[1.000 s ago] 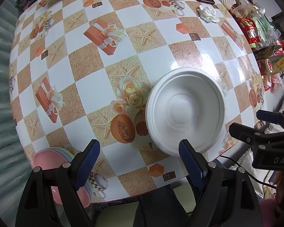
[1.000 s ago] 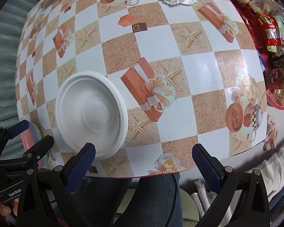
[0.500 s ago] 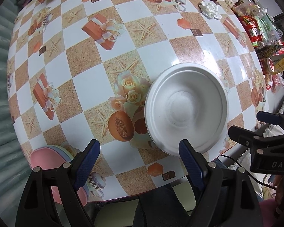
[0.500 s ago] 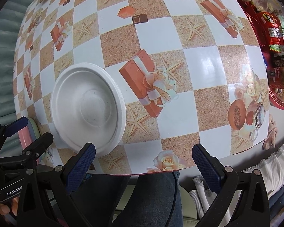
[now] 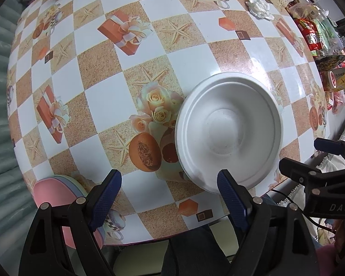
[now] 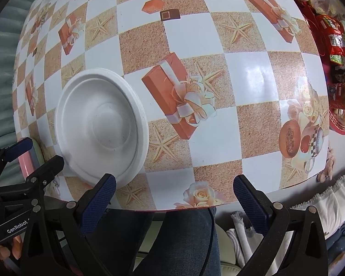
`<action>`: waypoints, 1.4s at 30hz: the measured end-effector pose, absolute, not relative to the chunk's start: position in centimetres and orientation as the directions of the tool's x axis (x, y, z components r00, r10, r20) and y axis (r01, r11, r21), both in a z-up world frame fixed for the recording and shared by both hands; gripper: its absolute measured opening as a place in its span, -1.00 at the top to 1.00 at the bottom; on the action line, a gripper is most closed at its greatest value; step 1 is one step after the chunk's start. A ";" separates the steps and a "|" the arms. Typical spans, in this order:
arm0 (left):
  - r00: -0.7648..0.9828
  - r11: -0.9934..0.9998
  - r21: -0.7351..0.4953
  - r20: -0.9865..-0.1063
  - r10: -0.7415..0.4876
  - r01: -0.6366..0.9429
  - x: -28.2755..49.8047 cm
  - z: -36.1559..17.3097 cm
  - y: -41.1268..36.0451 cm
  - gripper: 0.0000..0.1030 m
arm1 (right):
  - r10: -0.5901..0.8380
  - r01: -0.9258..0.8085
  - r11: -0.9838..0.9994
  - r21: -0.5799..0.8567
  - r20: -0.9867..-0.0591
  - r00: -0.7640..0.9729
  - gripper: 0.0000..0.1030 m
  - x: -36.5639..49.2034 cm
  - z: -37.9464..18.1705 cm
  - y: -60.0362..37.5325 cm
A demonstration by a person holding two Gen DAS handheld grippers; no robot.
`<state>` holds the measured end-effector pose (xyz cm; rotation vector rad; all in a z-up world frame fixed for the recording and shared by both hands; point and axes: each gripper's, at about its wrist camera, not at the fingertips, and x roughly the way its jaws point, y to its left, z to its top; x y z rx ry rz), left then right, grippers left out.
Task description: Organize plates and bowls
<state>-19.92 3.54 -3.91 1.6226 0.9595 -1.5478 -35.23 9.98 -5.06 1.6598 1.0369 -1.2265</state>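
Both units empty. My left hand-held gripper (image 5: 169,194) has its jaws spread wide and hangs above the near surface edge; my right hand-held gripper (image 6: 172,199) is equally wide, nothing between the pads. Stack of pastel bowls (image 5: 57,195), pink on top, sits lower left of the left view, overhanging the edge, probably the collection point. White plate (image 5: 228,132) lies flat right of centre, just past my left unit's right finger, so it's probably the next pick. Plate looks like thin foam: raised rim, shallow well, few dark specks. Checkered surface (image 5: 186,53) beyond; snack packets (image 5: 310,30) upper right.
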 end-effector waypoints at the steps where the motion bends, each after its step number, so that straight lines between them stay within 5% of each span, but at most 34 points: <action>1: 0.018 -0.491 -0.010 -0.999 0.051 0.871 -20.0 -4.0 3.5 -0.70 | 0.148 0.932 -0.338 0.132 -0.970 0.191 -1.00 -35.3 -5.1 10.0; 42: 0.032 -0.456 0.006 -0.998 0.051 0.890 -19.1 -5.1 2.1 -0.70 | 0.149 0.959 -0.273 0.074 -0.982 0.118 -1.00 -35.4 -5.4 6.6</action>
